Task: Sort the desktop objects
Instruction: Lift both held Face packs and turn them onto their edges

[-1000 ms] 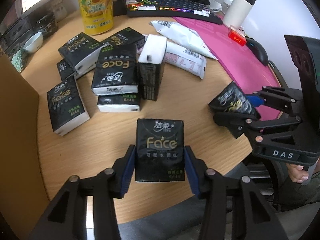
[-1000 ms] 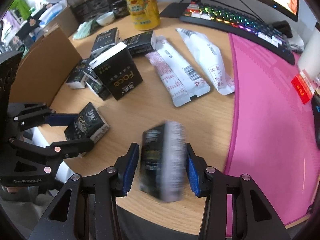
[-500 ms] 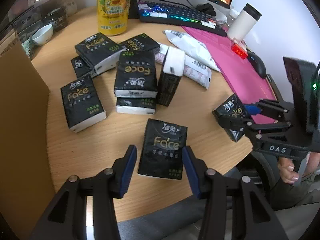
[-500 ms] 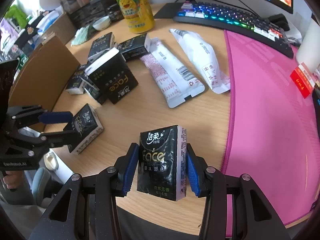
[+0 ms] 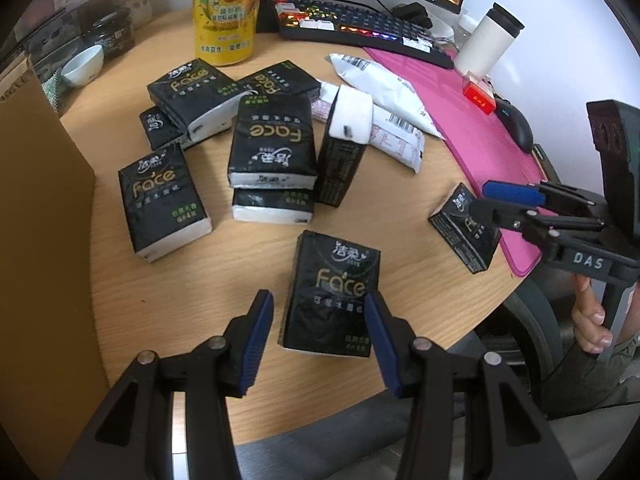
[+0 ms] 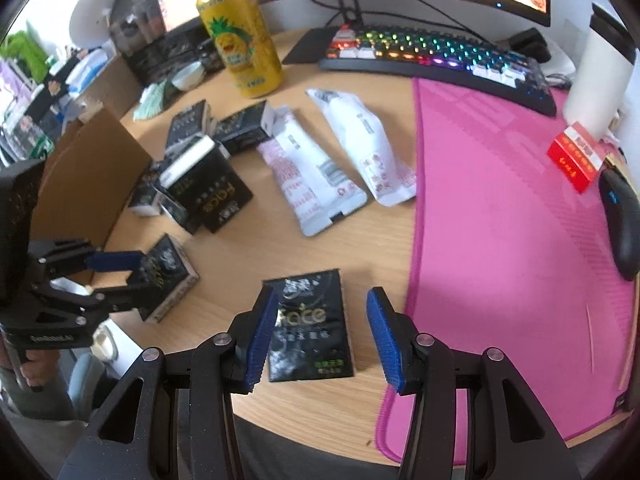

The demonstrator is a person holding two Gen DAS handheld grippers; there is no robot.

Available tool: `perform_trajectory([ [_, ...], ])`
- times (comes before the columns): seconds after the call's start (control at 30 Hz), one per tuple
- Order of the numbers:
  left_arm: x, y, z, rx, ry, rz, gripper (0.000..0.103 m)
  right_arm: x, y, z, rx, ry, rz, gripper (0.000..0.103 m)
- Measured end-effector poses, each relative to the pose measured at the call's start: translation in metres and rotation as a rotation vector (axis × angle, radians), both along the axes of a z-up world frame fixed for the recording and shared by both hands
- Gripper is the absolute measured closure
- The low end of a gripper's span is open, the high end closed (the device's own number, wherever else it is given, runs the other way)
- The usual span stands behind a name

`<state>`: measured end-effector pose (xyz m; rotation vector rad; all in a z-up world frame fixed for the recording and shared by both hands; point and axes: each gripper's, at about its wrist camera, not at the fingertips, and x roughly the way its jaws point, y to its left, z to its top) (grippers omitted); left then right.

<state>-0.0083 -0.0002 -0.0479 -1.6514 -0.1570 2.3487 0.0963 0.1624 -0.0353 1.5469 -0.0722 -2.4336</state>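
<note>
Two black "Face" tissue packs lie flat near the round wooden desk's front edge. One pack (image 5: 332, 296) sits under my left gripper (image 5: 318, 340), which is open: its left pad stands clear, while the right pad overlaps the pack's edge in the picture. The other pack (image 6: 310, 328) lies between the pads of my right gripper (image 6: 324, 336). Those jaws are opening and there is a gap on each side of the pack. Each gripper also shows in the other's view: the right gripper (image 5: 480, 200) at the desk's right edge, the left gripper (image 6: 138, 270) at its left.
Several more black tissue packs (image 5: 272, 148) are heaped mid-desk, and one stands on end. Behind them are two white snack bags (image 5: 384, 92), a yellow pineapple can (image 5: 226, 12) and a lit keyboard (image 6: 440, 52). A pink mat (image 6: 500, 200) lies at the right, a cardboard wall (image 5: 40, 200) at the left.
The right gripper's pack stood gripped between its pads; now it lies flat with the pads wider apart. The left gripper's pack went from between the pads to flat on the desk.
</note>
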Motion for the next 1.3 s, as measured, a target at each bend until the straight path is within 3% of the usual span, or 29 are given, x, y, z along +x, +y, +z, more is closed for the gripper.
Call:
perform_trajectory([
  [0.37, 0.001, 0.008, -0.002, 0.006, -0.011, -0.023, 0.049, 0.000, -0.011, -0.013, 0.008, -0.013, 0.038, 0.056],
  [0.5, 0.002, 0.019, -0.005, -0.025, -0.007, -0.040, 0.049, 0.001, -0.018, -0.018, -0.016, -0.035, 0.067, 0.055],
  [0.6, 0.002, 0.019, -0.005, -0.023, -0.011, -0.043, 0.049, 0.002, -0.022, -0.018, 0.073, -0.010, 0.051, 0.058],
  [0.63, 0.002, 0.018, -0.005, -0.027, -0.010, -0.039, 0.049, 0.001, -0.021, -0.018, 0.071, -0.005, 0.040, 0.065],
  [0.67, 0.001, 0.017, -0.005, -0.029, -0.009, -0.036, 0.049, 0.001, -0.021, -0.018, 0.068, -0.003, 0.038, 0.082],
  [0.9, -0.001, 0.011, -0.004, -0.012, -0.012, -0.024, 0.049, 0.002, -0.020, -0.017, 0.075, -0.006, 0.051, 0.083],
  [1.13, -0.002, 0.017, -0.005, -0.046, -0.002, -0.035, 0.049, 0.001, -0.024, -0.017, 0.072, -0.006, 0.047, 0.083],
  [1.3, -0.002, 0.009, -0.001, -0.003, -0.010, -0.005, 0.049, 0.002, -0.024, -0.017, 0.070, -0.007, 0.053, 0.083],
])
